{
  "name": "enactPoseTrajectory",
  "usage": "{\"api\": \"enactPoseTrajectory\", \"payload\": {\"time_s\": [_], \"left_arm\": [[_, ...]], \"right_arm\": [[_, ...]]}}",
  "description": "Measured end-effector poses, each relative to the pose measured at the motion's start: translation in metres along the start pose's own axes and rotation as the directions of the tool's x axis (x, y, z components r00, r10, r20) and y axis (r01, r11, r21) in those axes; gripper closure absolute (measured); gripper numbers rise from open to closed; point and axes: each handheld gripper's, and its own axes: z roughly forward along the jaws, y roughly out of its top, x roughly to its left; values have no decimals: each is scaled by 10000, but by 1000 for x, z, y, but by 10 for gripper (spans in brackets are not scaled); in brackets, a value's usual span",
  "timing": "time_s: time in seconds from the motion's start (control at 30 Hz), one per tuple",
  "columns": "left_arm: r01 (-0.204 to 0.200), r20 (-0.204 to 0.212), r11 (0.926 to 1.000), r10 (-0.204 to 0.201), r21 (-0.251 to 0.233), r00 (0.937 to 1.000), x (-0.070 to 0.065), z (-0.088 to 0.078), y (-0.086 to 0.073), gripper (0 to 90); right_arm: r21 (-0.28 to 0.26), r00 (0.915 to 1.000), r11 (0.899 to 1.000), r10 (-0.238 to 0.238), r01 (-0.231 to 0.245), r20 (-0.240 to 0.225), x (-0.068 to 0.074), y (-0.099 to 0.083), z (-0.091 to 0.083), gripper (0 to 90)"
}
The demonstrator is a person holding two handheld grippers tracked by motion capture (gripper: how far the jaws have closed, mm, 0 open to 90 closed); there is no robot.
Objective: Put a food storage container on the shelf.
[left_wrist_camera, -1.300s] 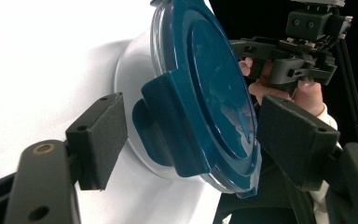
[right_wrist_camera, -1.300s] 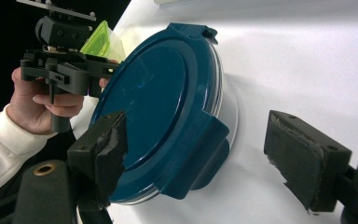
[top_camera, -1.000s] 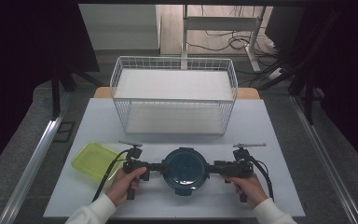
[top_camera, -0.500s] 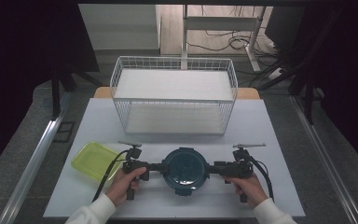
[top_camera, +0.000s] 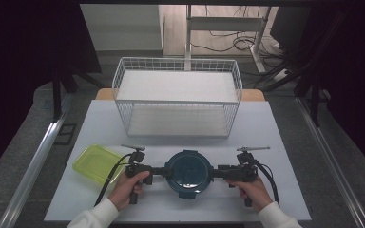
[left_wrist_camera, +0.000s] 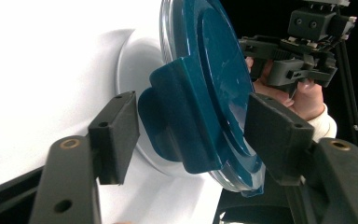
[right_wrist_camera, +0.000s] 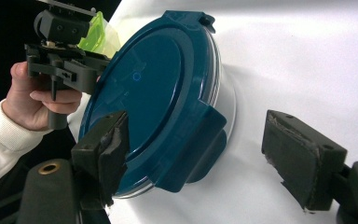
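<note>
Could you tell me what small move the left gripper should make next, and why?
Probably keep closing: the left gripper has just been closing around the side latch of the round blue-lidded container, but one pad stands apart from it.

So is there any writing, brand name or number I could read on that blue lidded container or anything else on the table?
No readable text anywhere.
Blue lid: a small embossed ring mark near its middle and faint raised shapes beside it, too faint to read as letters.
Yellow-green tray: nothing printed that can be made out.
Wire basket: no label visible.
Left gripper and right gripper: only screw holes, no markings.
</note>
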Motion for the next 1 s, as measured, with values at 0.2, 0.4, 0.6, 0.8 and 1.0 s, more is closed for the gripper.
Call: {"api": "enactPoseTrajectory", "payload": {"time_s": [0.2, 0.4, 0.6, 0.8, 1.0], "left_arm": [[81, -9, 10000, -81, -27, 10000, 1, -1, 0, 408], [78, 8, 10000, -78, -4, 10000, 2, -1, 0, 417], [95, 28, 10000, -95, -10, 10000, 2, -2, 0, 419], [93, 45, 10000, -93, -13, 9999, 2, -2, 0, 420], [114, 112, 9999, -114, 12, 9999, 3, -2, 0, 422]], "right_arm": [[27, 9999, 10000, 92, -92, -58, -2, -1, 1, 262], [167, 9990, 9991, 393, -389, -202, -4, -2, 4, 299], [355, 9949, 9956, 882, -865, -497, -9, -3, 10, 302], [593, 9895, 9918, 1183, -1136, -834, -10, -4, 16, 321], [585, 9823, 9892, 1404, -1340, -1237, -12, -5, 16, 411]]}}
